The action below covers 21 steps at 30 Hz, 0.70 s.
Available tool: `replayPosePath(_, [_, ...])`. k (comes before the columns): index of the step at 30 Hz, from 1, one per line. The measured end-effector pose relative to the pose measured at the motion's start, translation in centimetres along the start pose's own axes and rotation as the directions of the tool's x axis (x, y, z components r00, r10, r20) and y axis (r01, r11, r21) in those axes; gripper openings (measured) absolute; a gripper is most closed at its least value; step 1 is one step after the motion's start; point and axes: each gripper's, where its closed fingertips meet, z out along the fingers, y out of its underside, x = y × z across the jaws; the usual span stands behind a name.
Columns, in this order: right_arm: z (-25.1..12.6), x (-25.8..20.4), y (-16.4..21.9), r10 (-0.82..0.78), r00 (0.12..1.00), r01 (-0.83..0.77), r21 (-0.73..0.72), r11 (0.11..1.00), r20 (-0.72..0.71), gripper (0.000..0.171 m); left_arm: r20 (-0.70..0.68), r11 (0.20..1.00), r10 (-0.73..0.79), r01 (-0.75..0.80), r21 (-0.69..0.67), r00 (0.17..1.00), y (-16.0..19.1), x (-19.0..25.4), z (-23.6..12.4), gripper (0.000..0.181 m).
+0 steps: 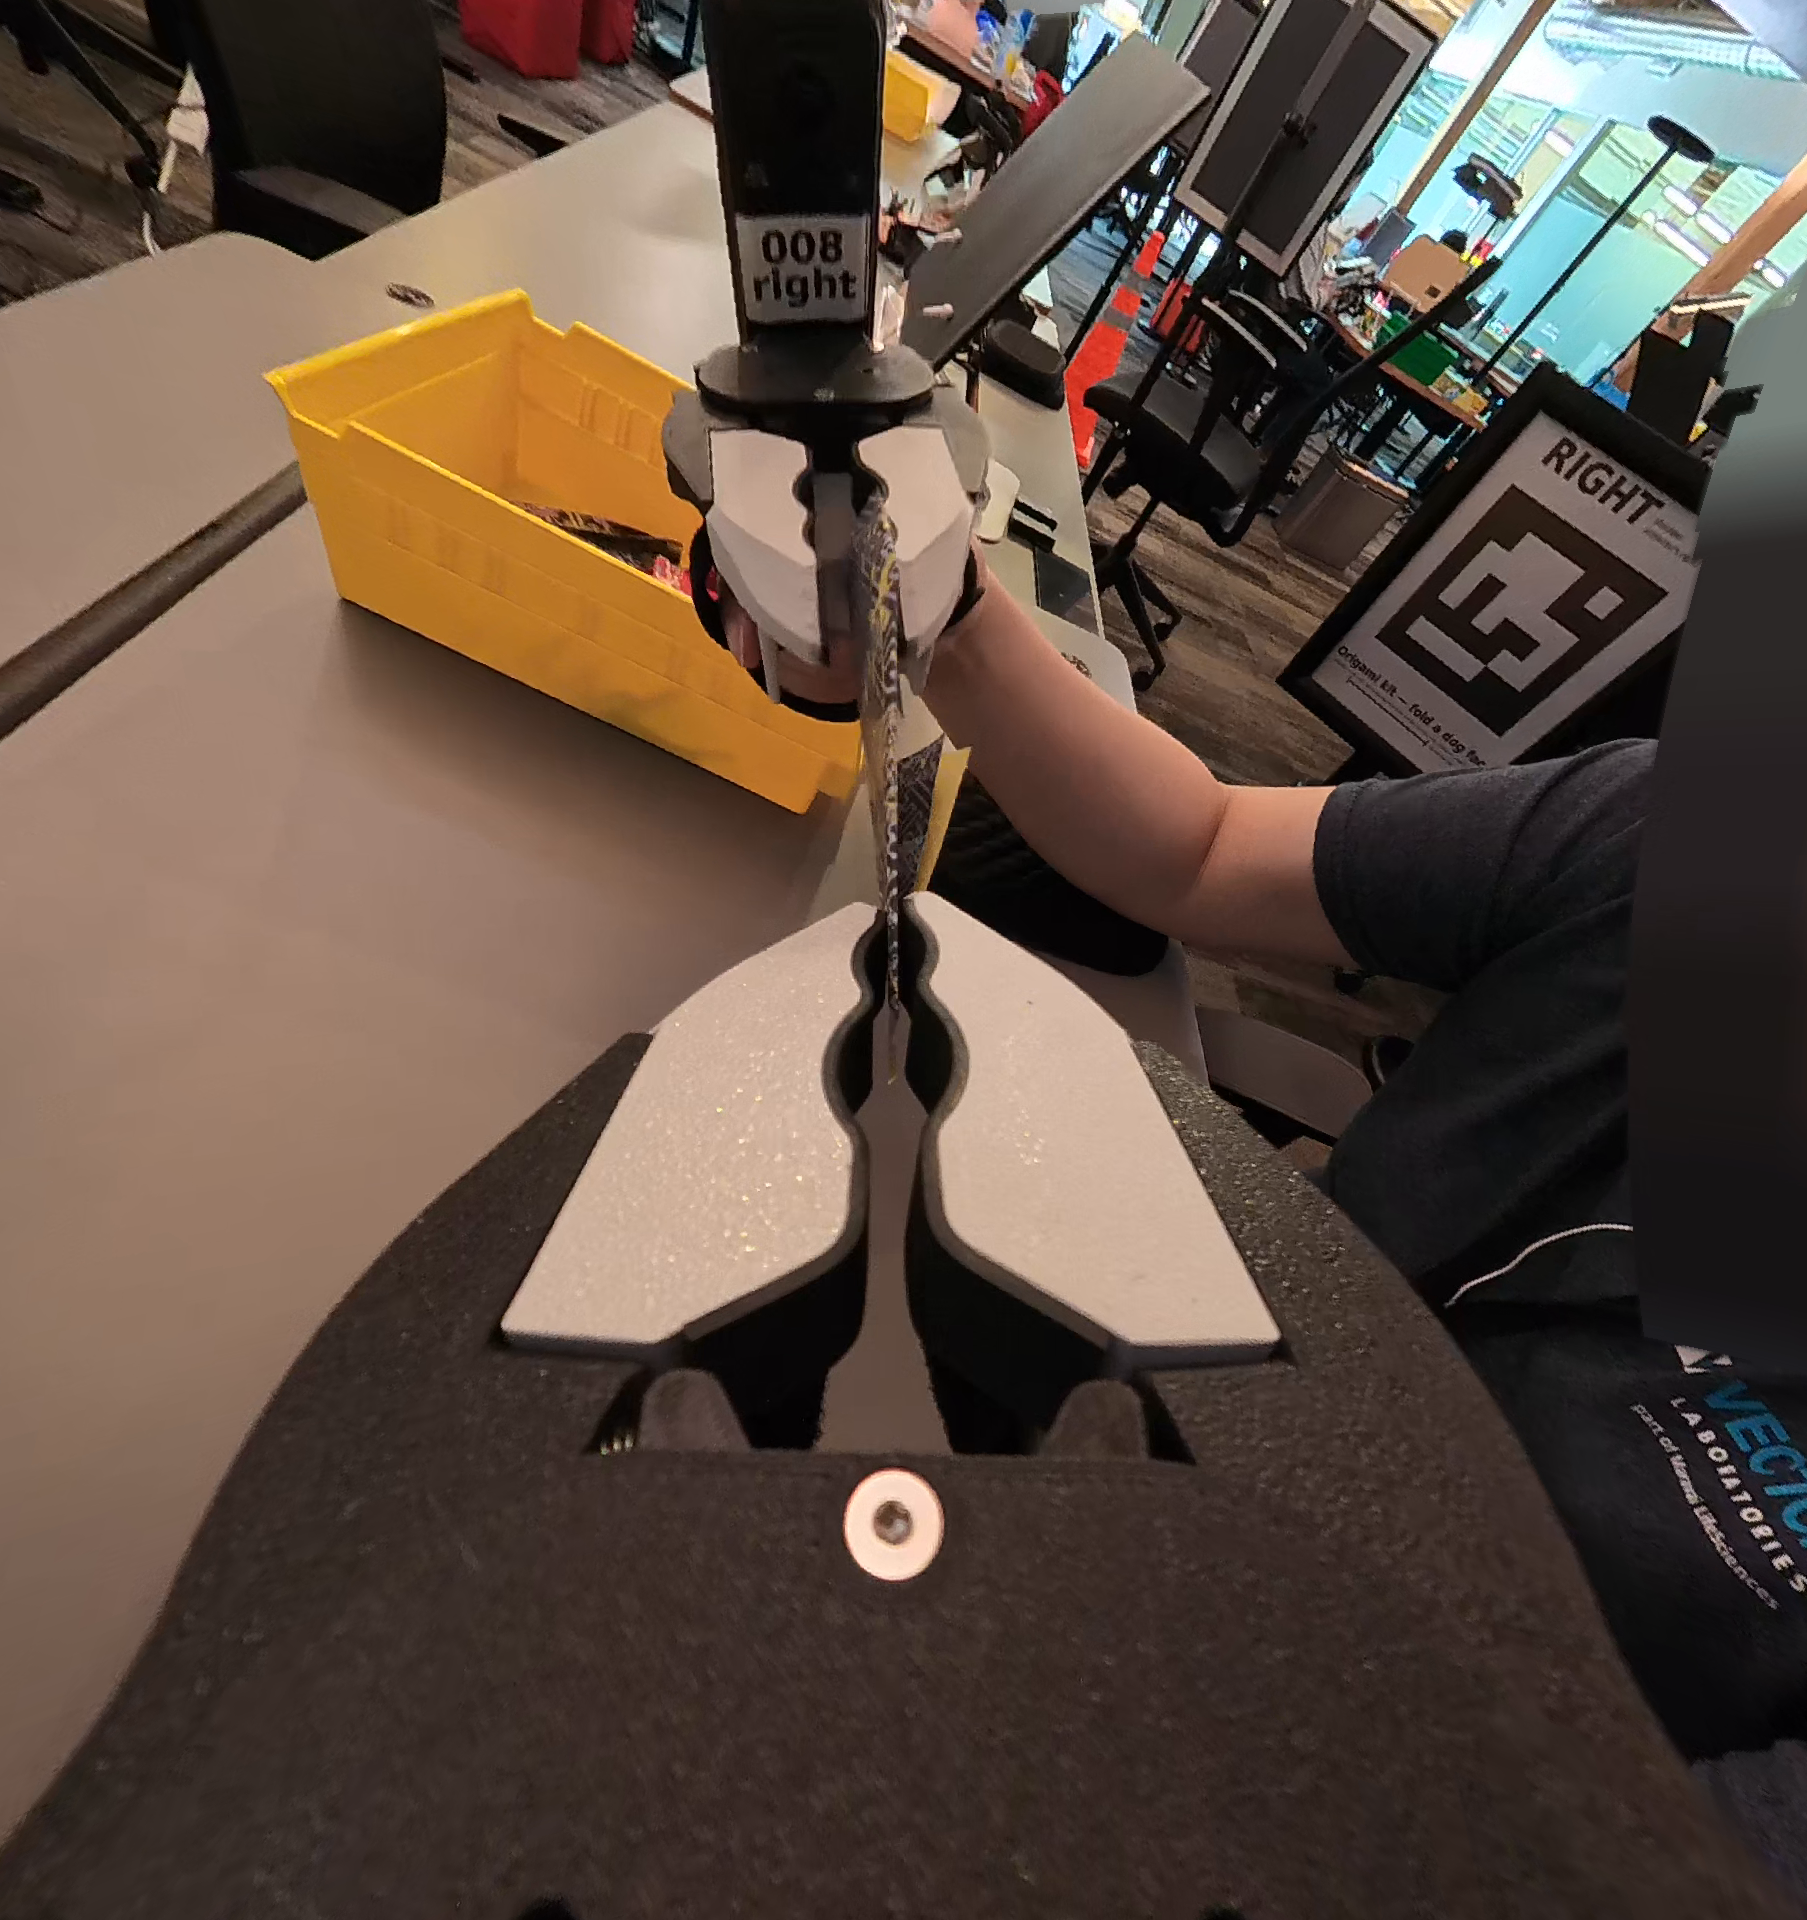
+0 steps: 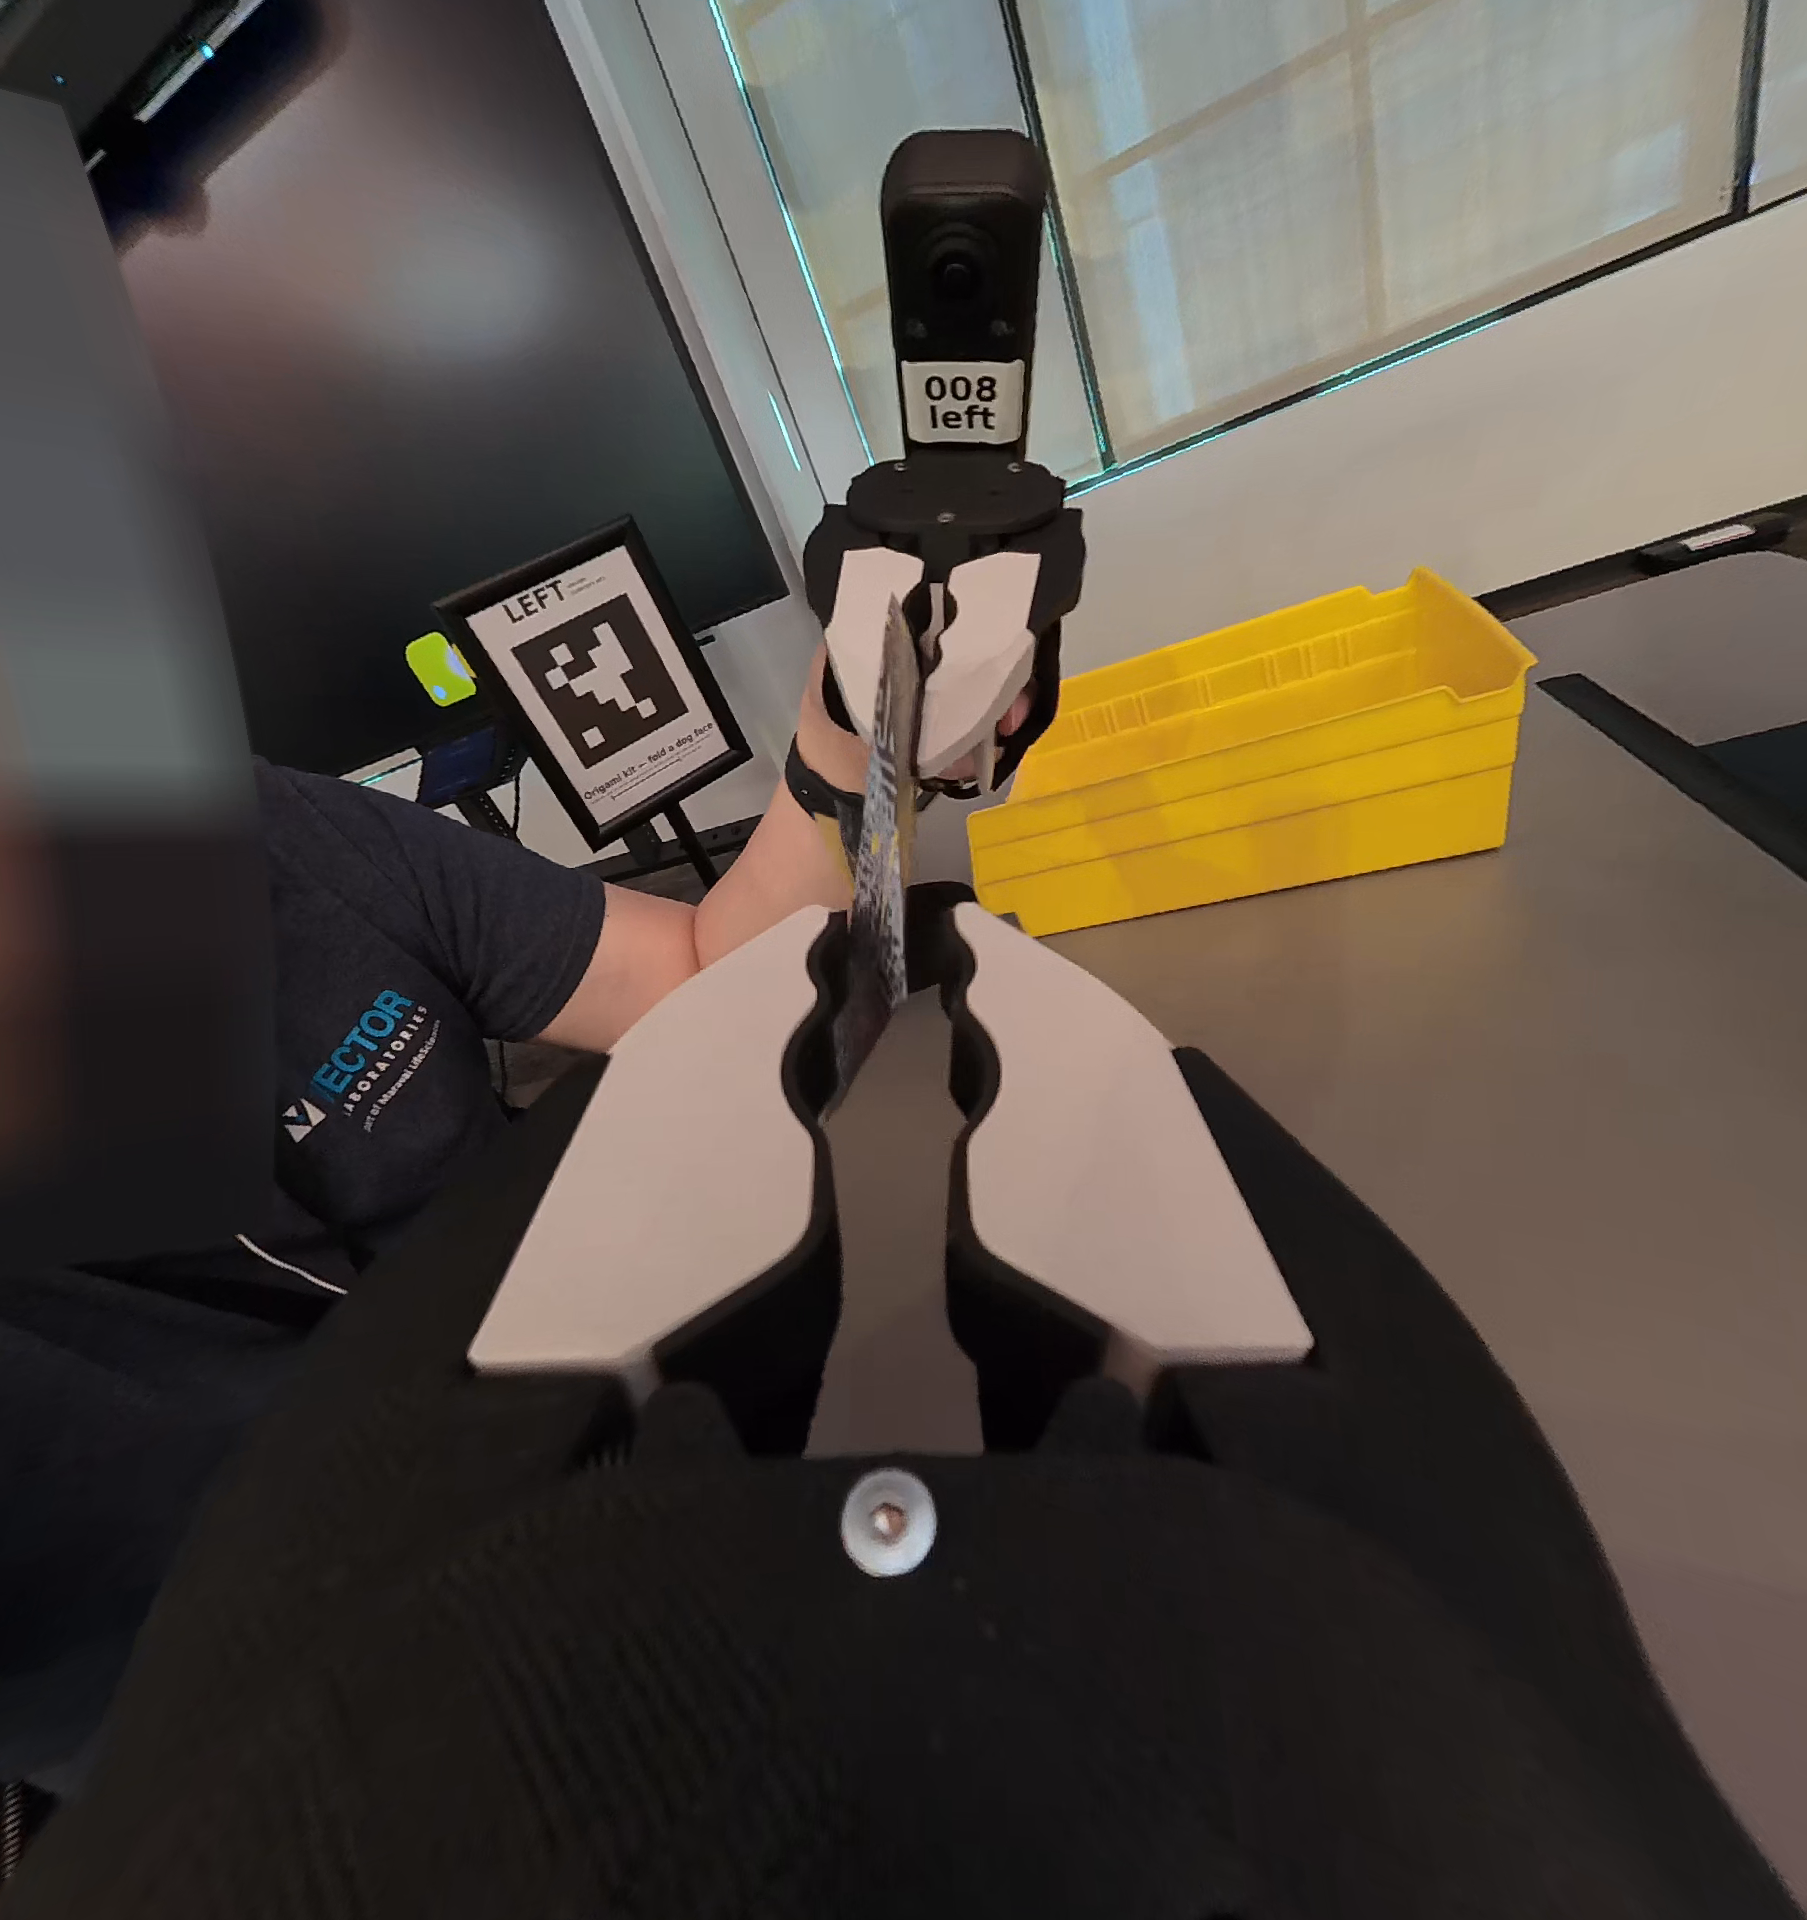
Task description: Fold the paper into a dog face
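Wrist cameras face each other closely; both share yellow bin (image 1: 525,540), table (image 2: 1398,1091).

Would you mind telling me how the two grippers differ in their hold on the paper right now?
The left gripper has its fingers shut on the paper; the right gripper has a gap between its fingers, and the paper lies against only one of them. Both meet the paper above the table, pointing at each other.

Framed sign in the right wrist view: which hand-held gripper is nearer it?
Left. The left hand-held gripper hangs close by the framed sign; the right hand-held gripper views both from farther back.
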Motion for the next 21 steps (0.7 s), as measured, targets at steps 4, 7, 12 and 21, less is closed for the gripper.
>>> replayPosePath(4, [-0.3, 0.1, -0.4, -0.018, 1.0, 0.018, 0.022, 1.0, -0.012, 0.012, 0.0, 1.0, 0.001, -0.001, 0.008, 1.0, -0.1, 0.1, -0.2, 0.0])
replayPosePath(7, [-0.4, -0.6, -0.5, -0.032, 0.999, 0.032, 0.03, 0.999, 0.02, 0.001, -0.015, 1.0, -0.005, 0.005, 0.008, 1.0, -0.1, 0.2, -0.1, 0.0])
replayPosePath(12, [-0.5, -0.5, -0.6, -0.059, 0.998, 0.059, 0.01, 0.998, -0.018, 0.001, -0.004, 1.0, -0.015, 0.015, -0.004, 1.0, 0.0, 0.0, -0.1, 0.014])
replayPosePath(21, [-1.8, -1.7, -1.6, -0.068, 0.996, 0.067, -0.011, 0.998, -0.057, 0.001, 0.067, 0.997, 0.021, -0.025, 0.072, 0.998, -1.2, 0.0, -2.9, 0.02])
